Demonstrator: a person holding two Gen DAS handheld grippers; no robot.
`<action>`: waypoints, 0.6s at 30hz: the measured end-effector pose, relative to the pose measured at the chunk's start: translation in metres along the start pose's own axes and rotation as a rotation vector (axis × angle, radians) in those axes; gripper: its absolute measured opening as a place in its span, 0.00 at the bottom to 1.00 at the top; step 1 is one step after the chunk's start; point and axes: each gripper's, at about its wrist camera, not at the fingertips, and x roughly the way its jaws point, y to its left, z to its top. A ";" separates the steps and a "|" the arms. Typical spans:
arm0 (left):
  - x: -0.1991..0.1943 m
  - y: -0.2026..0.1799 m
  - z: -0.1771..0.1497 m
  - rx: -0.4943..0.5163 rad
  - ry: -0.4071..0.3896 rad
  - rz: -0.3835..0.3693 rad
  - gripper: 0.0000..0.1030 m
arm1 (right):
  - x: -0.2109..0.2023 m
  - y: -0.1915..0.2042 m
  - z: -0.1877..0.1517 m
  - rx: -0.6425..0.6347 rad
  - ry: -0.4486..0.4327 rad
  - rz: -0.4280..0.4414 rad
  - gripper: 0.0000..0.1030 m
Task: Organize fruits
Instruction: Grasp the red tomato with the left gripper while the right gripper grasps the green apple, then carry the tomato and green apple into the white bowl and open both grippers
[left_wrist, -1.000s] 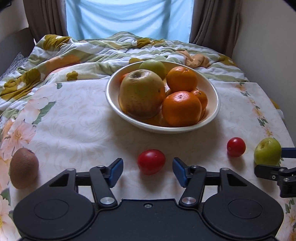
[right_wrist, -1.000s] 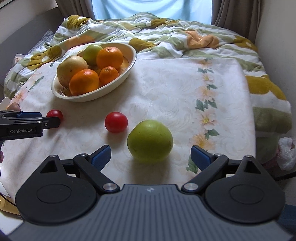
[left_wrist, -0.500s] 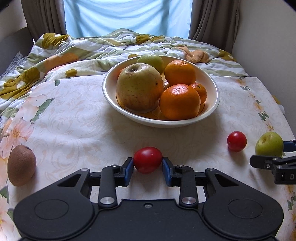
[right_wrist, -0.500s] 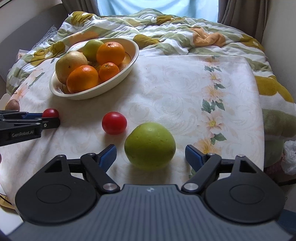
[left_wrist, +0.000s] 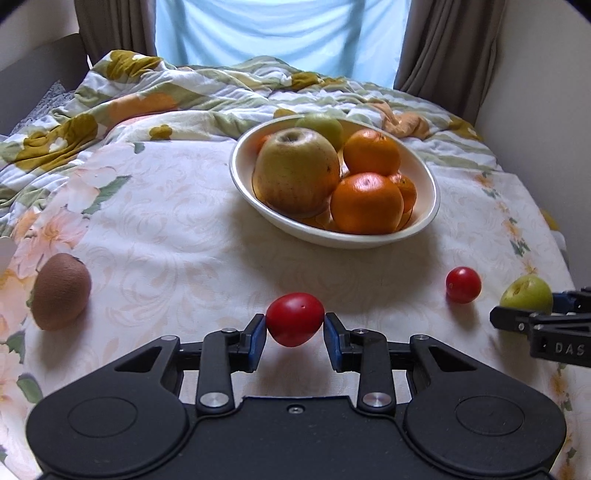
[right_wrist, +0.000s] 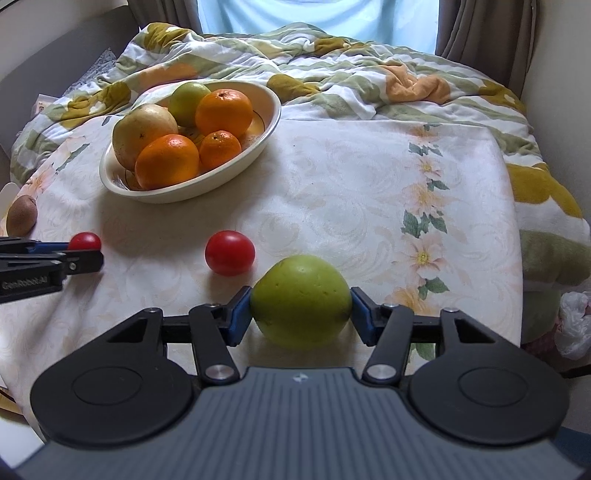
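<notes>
Cream floral cloth covers the counter (left_wrist: 177, 236), which fills the middle of both views; behind it, toward the top of the frame, lies a rumpled quilt (right_wrist: 332, 62) in green, ochre and white, backed by a pale blue curtain (left_wrist: 280, 33) and brown drapes. A cream bowl (left_wrist: 424, 229) stands centre-right in the left wrist view, holding a large yellow apple (left_wrist: 295, 173), oranges and a green fruit (partly hidden behind the apple). A kiwi (left_wrist: 61, 291) lies at the left edge; a small red tomato (left_wrist: 463, 285) lies loose at the right.

The lower part of both views is blocked by the gripper bodies. At the right edge of the right wrist view a white plastic bag (right_wrist: 576, 325) is cut off.

The left gripper (left_wrist: 294, 328) has its jaws closed narrowly on a red tomato (left_wrist: 294, 319), both blue pads touching it, at lower centre. Whether it is clear of the cloth cannot be told. The right gripper (right_wrist: 301, 310) has its jaws set wider, clamped on a green apple (right_wrist: 301, 301), at lower centre of its view.
</notes>
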 end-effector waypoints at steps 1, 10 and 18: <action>-0.003 0.000 0.000 -0.002 -0.007 0.001 0.36 | -0.001 0.000 0.000 -0.001 -0.002 0.001 0.69; -0.041 0.005 0.009 -0.005 -0.066 0.006 0.36 | -0.025 0.006 0.002 -0.005 -0.042 0.004 0.69; -0.075 0.010 0.030 -0.003 -0.123 0.000 0.36 | -0.055 0.010 0.021 0.015 -0.085 0.001 0.69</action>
